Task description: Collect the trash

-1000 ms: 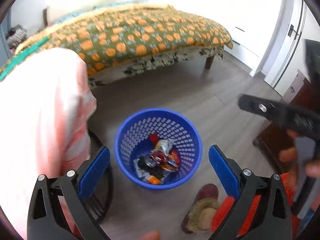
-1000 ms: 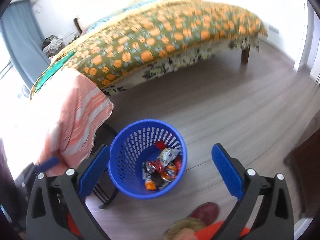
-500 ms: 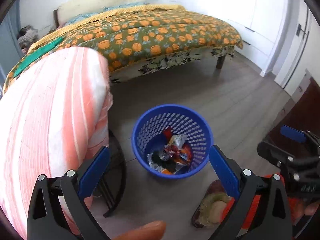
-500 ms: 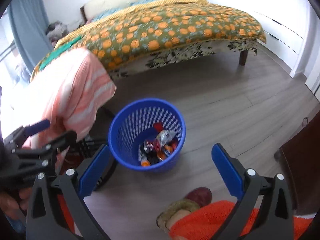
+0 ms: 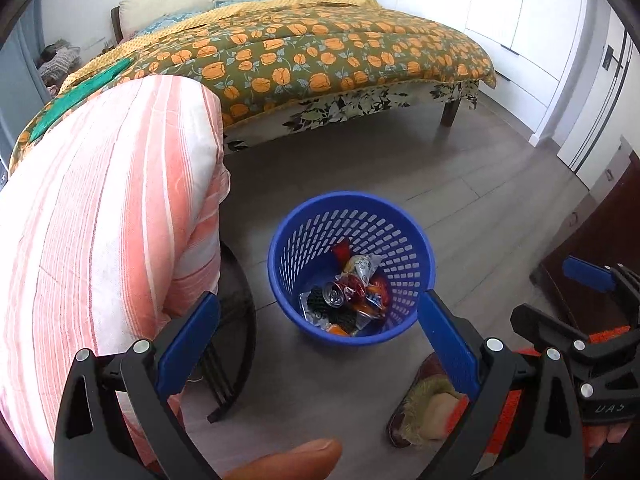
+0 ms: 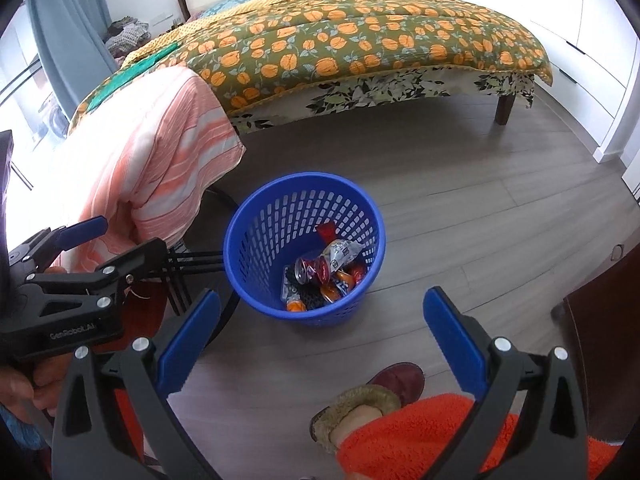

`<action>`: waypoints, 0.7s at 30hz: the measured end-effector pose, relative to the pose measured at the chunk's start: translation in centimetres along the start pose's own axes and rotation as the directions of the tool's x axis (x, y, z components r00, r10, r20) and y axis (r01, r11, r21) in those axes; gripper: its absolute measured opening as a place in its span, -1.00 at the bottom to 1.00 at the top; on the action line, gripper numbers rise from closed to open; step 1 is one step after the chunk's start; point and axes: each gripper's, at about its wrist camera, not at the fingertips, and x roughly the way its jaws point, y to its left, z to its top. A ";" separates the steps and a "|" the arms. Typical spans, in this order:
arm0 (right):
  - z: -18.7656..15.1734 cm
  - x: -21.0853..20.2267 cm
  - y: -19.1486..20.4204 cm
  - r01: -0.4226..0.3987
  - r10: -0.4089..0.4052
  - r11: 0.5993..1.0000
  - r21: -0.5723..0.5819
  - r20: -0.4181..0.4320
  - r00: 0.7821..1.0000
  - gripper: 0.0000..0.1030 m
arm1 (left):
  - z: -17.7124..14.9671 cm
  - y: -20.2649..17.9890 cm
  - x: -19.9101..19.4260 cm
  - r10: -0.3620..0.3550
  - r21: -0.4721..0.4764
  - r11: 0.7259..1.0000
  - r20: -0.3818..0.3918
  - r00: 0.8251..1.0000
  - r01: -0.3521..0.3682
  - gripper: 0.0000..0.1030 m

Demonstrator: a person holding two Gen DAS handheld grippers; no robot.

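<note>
You're holding the left gripper (image 5: 316,316) with its blue fingers (image 5: 188,340) spread wide and nothing between them; it's hovering above the floor (image 5: 360,160), pointing down at the blue basket (image 5: 280,272). You're holding the right gripper (image 6: 320,312) the same way: jaws wide apart, gripping nothing, hovering over the floor and aimed at the basket.

The basket is standing upright on the grey wood floor, sitting at 12 o'clock between the fingers in both views. The trash (image 5: 346,296) is lying inside it at the bottom: a crushed red can (image 6: 312,270), a silver wrapper (image 6: 340,254), plus orange and black bits piled together, all touching.

In the left wrist view the right gripper is showing at 4 o'clock, just beside the left one, and part of a finger (image 5: 288,460) is poking in at 6 o'clock. In the right wrist view the left gripper is sitting at 9 o'clock, with your hand (image 6: 24,388) wrapped around its handle.

A striped peach cloth (image 5: 100,220) is draping over a black-legged stand (image 5: 232,360) at 9 o'clock, near the basket but apart from it. The bed (image 6: 360,40) with the orange-flower cover is filling 12 o'clock, well apart from the basket. Your foot in a maroon slipper (image 6: 400,380) is resting on the floor at 6 o'clock, with an orange fleece leg (image 6: 420,436) above it. Dark wood furniture (image 6: 600,352) is sitting at 3 o'clock.
</note>
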 end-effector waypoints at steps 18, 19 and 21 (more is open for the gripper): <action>0.0 0.3 0.4 -0.005 0.005 1.000 -0.005 -0.013 1.000 0.91 | -0.2 0.1 0.4 0.007 -0.002 1.000 -0.012 1.000 -0.007 0.89; 0.0 0.3 0.4 -0.005 0.005 1.000 -0.006 -0.013 1.000 0.91 | -0.2 0.1 0.4 0.007 -0.003 1.000 -0.013 1.000 -0.007 0.89; 0.0 0.3 0.5 -0.005 0.005 1.000 -0.006 -0.014 1.000 0.91 | -0.3 0.2 0.4 0.007 -0.003 1.000 -0.014 1.000 -0.007 0.90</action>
